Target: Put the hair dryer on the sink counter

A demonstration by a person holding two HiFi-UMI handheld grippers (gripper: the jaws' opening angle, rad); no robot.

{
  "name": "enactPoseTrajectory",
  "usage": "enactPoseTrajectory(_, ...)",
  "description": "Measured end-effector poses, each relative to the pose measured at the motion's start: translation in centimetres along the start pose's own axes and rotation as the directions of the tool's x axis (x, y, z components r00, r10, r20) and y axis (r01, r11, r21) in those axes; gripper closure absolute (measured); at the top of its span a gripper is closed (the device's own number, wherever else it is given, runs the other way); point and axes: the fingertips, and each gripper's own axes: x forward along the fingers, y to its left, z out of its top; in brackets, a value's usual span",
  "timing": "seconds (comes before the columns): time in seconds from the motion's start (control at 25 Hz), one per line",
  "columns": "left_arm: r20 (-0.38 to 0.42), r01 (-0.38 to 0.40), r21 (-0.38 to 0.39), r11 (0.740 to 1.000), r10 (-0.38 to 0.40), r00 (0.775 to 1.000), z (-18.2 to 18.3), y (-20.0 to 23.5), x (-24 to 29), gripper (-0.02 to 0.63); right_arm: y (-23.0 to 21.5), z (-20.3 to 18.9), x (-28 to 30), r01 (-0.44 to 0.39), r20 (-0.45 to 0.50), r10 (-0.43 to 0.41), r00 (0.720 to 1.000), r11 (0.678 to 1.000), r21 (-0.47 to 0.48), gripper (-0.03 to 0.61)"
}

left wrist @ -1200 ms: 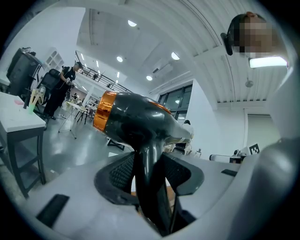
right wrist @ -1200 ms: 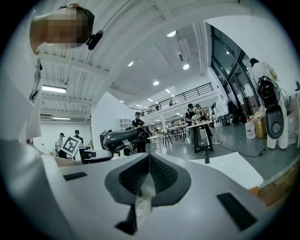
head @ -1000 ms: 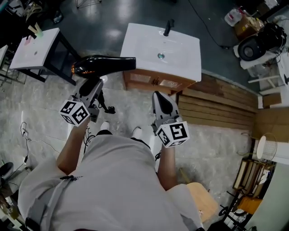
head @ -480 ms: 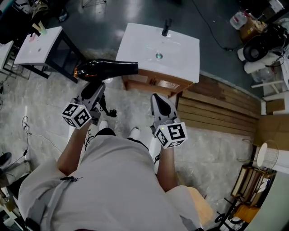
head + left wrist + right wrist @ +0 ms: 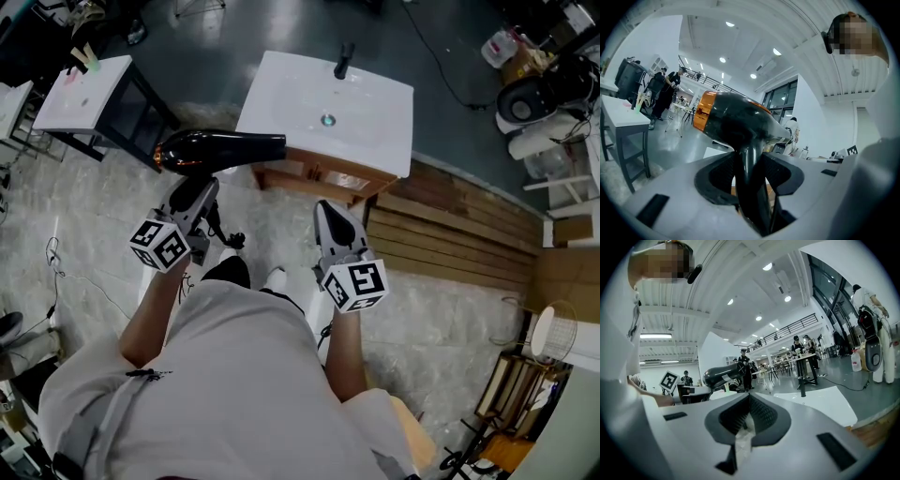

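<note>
Nearest in the head view, the person's forearms reach forward. The left tongs, at 10 o'clock from the picture's middle, are clamped on the black handle of the hair dryer. The left gripper view shows that handle pressed between both pads. The barrel lies crosswise above them, its orange-ringed end to the left. The right tongs, at 1 o'clock, are closed together with nothing between them. Beyond, at 12 o'clock, stands the white sink surface on a wooden cabinet. The dryer is held in the air, not resting there, and its nozzle overlaps the surface's near left corner. Farther on sit the drain and, at the far edge, the dark faucet.
</note>
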Motion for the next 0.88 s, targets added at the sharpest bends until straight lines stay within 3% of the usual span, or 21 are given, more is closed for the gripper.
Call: enactPoseTrajectory(0.88,-0.022,0.026,-0.028,0.999,-0.027,0.999,-0.4,2.3,3.8,0.436,-1.9,-0.1,2.9,0.027,-0.028,-0.027,0.999,1.000,0.004,0.571)
